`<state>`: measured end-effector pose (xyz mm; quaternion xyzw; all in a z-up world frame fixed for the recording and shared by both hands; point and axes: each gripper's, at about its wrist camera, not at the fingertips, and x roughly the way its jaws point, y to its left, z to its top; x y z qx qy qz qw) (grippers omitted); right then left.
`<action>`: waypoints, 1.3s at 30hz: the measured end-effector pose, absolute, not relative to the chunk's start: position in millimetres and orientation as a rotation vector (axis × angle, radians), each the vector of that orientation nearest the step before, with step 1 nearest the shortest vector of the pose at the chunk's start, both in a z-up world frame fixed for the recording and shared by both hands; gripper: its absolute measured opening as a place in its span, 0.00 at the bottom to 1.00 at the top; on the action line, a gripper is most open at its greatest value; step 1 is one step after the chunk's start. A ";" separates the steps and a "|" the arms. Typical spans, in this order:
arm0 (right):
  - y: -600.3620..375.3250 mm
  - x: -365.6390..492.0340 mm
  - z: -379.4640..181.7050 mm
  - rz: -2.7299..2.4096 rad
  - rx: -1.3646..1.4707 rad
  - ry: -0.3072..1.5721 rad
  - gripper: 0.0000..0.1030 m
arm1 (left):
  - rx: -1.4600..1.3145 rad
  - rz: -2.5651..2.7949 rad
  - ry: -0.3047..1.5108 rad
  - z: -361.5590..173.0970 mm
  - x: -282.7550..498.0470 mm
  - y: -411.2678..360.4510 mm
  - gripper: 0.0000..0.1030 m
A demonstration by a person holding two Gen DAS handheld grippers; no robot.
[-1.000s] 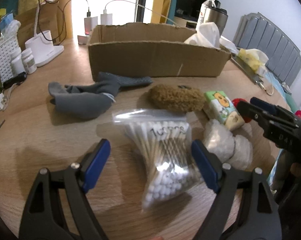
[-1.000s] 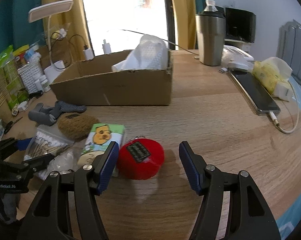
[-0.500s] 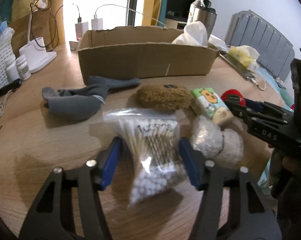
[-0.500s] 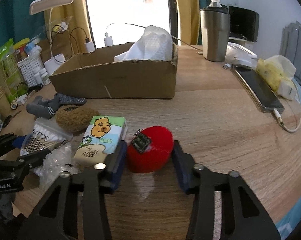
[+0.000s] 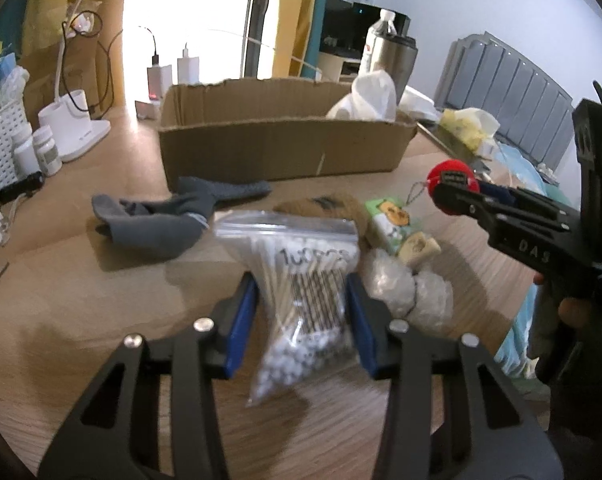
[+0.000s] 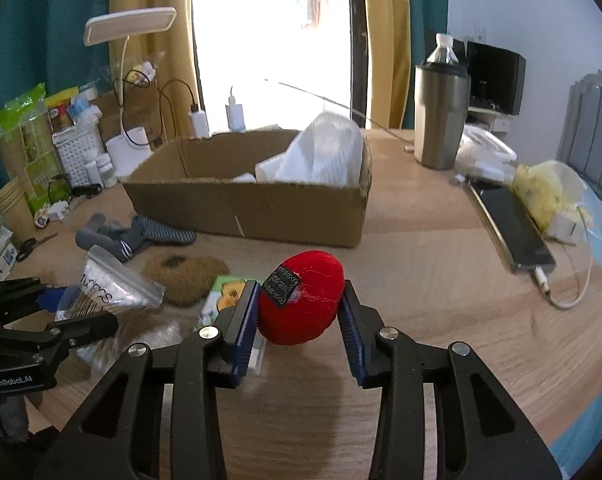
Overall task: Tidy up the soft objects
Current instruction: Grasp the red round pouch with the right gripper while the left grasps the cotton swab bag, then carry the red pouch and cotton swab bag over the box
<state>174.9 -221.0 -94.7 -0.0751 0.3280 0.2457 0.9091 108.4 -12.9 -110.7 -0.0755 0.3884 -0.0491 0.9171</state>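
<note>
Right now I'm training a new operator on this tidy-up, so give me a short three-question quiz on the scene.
1. True or false: the right gripper holds the red ball.
2. What does the left gripper clamp: A the grey socks, B the bag of cotton swabs?
3. What white thing already sits in the cardboard box?

Key: 1 true. 2 B. 3 crumpled white tissue.

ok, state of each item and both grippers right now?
left gripper: shut on cotton swab bag
right gripper: shut on red plush, lifted off the table
cardboard box: open top, white tissue inside
grey socks: loose on table
brown plush: flat on table
tissue pack: on table
</note>
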 end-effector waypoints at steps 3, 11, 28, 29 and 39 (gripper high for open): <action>-218.5 175.2 -86.3 0.508 -0.155 0.661 0.40 | -0.161 -0.099 0.785 -104.1 106.7 -8.3 0.44; -210.6 178.9 -67.7 0.508 -0.167 0.637 0.40 | -0.190 -0.108 0.751 -88.7 104.7 3.1 0.44; -183.1 199.9 -33.5 0.528 -0.182 0.590 0.40 | -0.215 -0.108 0.682 -49.9 124.9 35.7 0.44; -181.4 201.3 -32.0 0.531 -0.182 0.588 0.40 | -0.216 -0.107 0.680 -48.6 126.8 37.4 0.44; -165.4 217.1 -22.1 0.543 -0.190 0.575 0.40 | -0.220 -0.100 0.651 -34.3 143.1 53.5 0.44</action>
